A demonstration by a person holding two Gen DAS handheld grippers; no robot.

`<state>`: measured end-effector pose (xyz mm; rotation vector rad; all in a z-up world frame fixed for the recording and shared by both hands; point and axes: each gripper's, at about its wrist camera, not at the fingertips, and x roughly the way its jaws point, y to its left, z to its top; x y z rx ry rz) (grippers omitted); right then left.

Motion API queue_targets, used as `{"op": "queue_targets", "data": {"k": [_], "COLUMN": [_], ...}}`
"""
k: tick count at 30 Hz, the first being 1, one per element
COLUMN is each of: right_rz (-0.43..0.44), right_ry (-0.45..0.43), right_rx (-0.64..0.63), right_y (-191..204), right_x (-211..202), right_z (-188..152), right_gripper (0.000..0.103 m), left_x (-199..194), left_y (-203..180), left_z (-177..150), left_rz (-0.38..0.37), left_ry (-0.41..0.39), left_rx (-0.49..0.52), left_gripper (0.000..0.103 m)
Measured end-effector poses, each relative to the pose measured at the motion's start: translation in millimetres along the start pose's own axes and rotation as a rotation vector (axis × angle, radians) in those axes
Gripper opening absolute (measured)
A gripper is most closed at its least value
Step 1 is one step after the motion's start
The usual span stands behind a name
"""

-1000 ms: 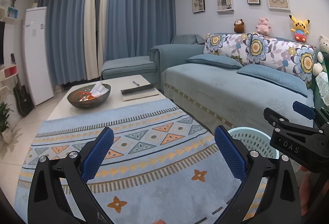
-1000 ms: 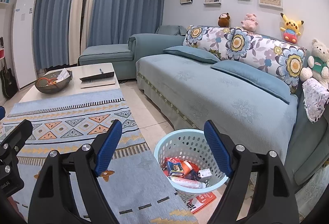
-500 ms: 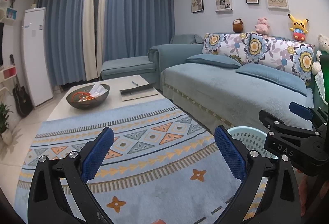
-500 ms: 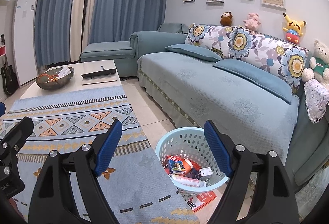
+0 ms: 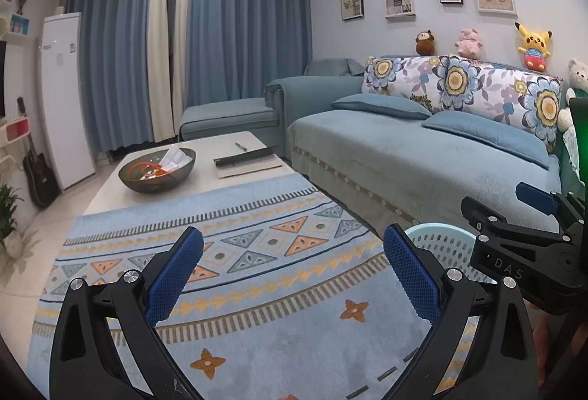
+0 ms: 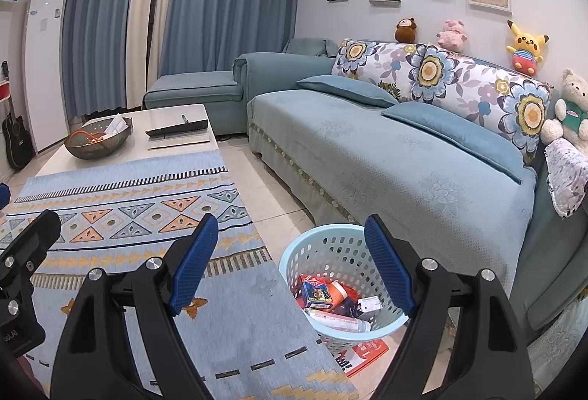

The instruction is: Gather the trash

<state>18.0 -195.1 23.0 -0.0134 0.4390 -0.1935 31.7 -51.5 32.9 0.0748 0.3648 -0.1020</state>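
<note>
A light blue plastic basket (image 6: 332, 245) stands on the floor by the sofa, holding several pieces of trash (image 6: 330, 297): boxes and packets. A red packet (image 6: 362, 352) lies on the floor beside it. My right gripper (image 6: 290, 264) is open and empty, held above the rug's edge and the basket. My left gripper (image 5: 292, 269) is open and empty above the rug. The basket's rim (image 5: 437, 234) shows in the left wrist view, partly behind the right gripper's body (image 5: 522, 249).
A patterned blue rug (image 5: 239, 253) covers the floor. A white coffee table (image 5: 205, 175) holds a dark bowl (image 5: 156, 170) with paper and an orange cord, a pen and a flat tray. A blue sofa (image 6: 386, 157) runs along the right.
Both grippers have drifted slightly; the views shift a little. Both stay open and empty.
</note>
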Motion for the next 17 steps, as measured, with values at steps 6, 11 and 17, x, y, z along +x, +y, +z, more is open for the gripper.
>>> {"op": "queue_targets", "data": {"k": [6,11,17], "right_rz": [-0.001,-0.002,0.0], "right_ry": [0.001,0.001,0.006], "right_rx": [0.0,-0.002,-0.002], "right_y": [0.5,1.1,1.2], "right_x": [0.1,-0.2,0.4], "right_z": [-0.2,-0.3,-0.2], "right_gripper": [0.078,0.078,0.078], "left_x": [-0.5,-1.1,0.1], "left_y": [-0.1,-1.1,1.1], "left_z": [1.1,0.5,1.1], "left_rz": [-0.003,-0.009,-0.016], "left_ry": [0.002,0.016,0.027], "left_rx": [-0.001,0.002,-0.008], "left_gripper": [0.095,0.095,0.095]}}
